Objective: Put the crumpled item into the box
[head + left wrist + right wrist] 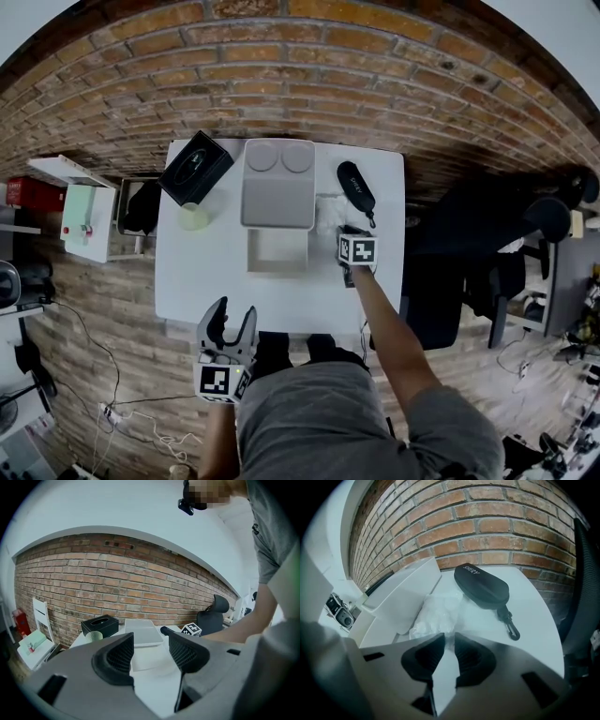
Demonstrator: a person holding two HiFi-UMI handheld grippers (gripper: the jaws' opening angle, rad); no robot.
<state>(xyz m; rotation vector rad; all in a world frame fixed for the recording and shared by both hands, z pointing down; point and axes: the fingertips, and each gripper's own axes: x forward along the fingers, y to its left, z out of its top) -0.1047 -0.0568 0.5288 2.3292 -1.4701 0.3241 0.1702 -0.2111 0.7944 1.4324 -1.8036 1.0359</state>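
The crumpled item is a wad of clear plastic lying on the white table, right of the open white box. My right gripper points steeply down at the wad's near edge. Its jaws stand almost together, with the plastic's edge pinched between the tips. My left gripper hovers open and empty over the table's front edge, left of the box.
The box's grey lid sits behind the box. A black glasses case lies just beyond the wad. A black tissue box and a pale cup stand at the back left. A brick wall backs the table.
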